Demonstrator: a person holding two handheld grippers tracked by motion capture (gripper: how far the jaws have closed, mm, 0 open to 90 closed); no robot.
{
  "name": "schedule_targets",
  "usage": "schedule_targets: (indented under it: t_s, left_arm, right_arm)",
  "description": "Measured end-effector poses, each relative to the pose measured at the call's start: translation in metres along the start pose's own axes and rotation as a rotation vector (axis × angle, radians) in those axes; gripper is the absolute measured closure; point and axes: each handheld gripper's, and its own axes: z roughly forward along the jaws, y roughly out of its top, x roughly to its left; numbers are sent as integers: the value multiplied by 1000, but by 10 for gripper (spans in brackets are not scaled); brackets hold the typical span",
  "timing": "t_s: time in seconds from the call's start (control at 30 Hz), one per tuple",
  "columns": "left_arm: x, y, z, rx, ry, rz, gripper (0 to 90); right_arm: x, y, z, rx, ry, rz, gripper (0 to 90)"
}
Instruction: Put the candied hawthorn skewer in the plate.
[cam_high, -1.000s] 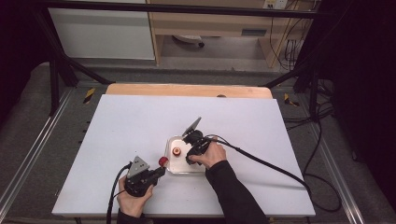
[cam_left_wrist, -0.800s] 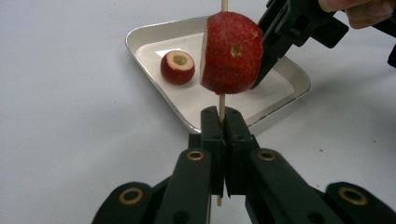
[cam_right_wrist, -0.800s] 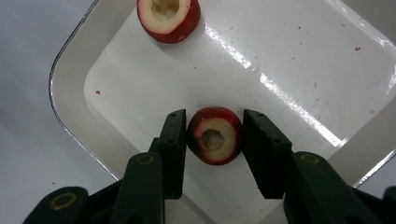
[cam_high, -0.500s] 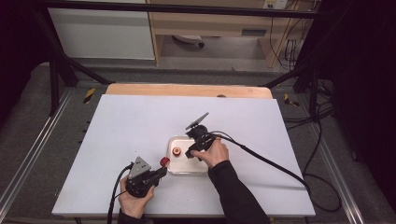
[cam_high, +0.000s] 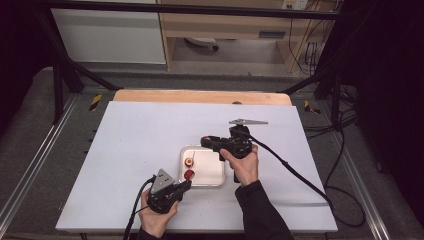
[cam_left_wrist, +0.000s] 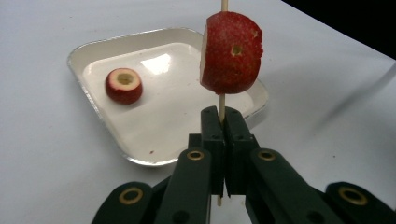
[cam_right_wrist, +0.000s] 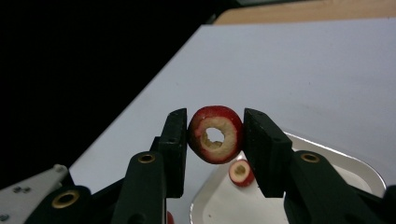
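Since a second ago, lifted off the tray: right hand-held gripper grasping a cored red fruit ring (hole facing camera). Left hand-held gripper clenched on a skewer beside the tray, red fruit piece threaded; another ring inside the tray.

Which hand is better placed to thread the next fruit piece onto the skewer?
Right. The right gripper grips a cored fruit ring, free to bring over. The left gripper is clamped on the skewer, holding it upright with one piece threaded.

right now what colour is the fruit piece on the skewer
Red skin with pale speckles, on the fruit piece threaded on the skewer; clearest in the left gripper view.
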Motion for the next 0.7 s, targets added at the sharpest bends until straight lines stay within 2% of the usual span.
schedule_targets:
  t_s: [0.1,0.3,0.5,0.63,0.7]
  left_arm:
    - [-9,3,7,10,-4,14,886]
    - [-19,8,17,10,1,-6,887]
    - [-25,15,22,1,-4,-13,887]
    - [-28,18,25,-1,-4,-14,887]
    - [-29,19,27,-5,-6,-14,887]
  right_arm:
    - [-3,-6,-9,-89,39,13,620]
    - [-9,-17,-18,-214,75,3,620]
    - [-9,-24,-21,-278,91,-13,620]
    - [-7,-28,-22,-319,101,-3,620]
    - [-5,-28,-21,-333,117,17,620]
